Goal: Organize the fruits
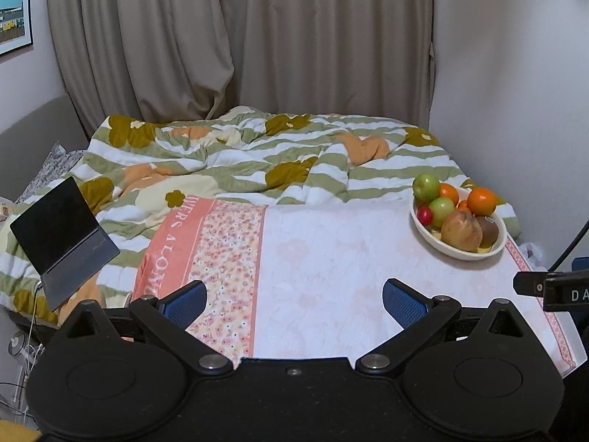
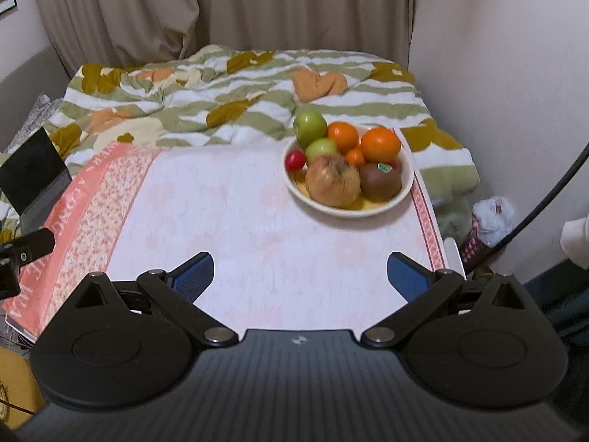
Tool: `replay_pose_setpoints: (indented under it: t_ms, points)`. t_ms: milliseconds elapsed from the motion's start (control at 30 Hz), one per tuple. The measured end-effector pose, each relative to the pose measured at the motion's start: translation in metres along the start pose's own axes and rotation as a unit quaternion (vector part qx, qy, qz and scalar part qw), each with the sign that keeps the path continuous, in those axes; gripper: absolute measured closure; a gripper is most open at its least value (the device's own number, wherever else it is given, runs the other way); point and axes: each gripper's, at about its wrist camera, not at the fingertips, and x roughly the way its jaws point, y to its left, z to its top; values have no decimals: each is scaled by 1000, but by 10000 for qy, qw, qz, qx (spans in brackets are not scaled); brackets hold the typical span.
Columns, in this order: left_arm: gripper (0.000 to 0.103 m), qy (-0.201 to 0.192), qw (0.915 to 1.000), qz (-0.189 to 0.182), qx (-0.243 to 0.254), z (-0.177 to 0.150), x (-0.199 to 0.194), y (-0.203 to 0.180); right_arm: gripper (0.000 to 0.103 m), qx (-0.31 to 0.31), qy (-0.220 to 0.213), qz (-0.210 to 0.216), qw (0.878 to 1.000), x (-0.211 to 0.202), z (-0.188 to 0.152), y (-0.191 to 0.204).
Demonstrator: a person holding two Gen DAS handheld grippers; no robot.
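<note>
Here, cream bowl (image 2: 406,180) heaped with fruits (image 2: 333,180); both hand-held grippers (image 1: 294,304) (image 2: 300,276) wide, empty.

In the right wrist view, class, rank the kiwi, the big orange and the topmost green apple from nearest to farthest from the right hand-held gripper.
From the right hand-held gripper:
1. Kiwi, bowl's front right.
2. Big orange, behind the kiwi, right.
3. Topmost green apple, back left of the bowl.

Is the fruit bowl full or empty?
Full: the bowl is heaped with green apples, oranges and a kiwi.
</note>
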Motion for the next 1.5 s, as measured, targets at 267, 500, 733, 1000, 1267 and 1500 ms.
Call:
replay_pose_setpoints:
  t_ms: [267, 500, 733, 1000, 1267, 1500]
  points:
    - [0, 34, 10000, -29, -46, 1, 2, 6, 0, -107, 6, -140, 9998, -1, -4, 9]
    - [0, 1, 10000, -28, -78, 3, 2, 9, 0, -126, 7, -173, 9998, -2, -3, 10]
    - [0, -10, 10000, -27, -84, 4, 2, 9, 0, -111, 8, -171, 9998, -3, -3, 10]
    - [0, -78, 10000, 25, -55, 5, 1, 7, 0, -88, -8, -183, 9998, -3, -1, 5]
    - [0, -111, 9999, 88, 35, 5, 2, 2, 0, -82, -2, -178, 9998, -2, -1, 4]
    - [0, -104, 9999, 74, 45, 5, 3, 3, 0, -65, 0, -181, 9998, -2, -1, 3]
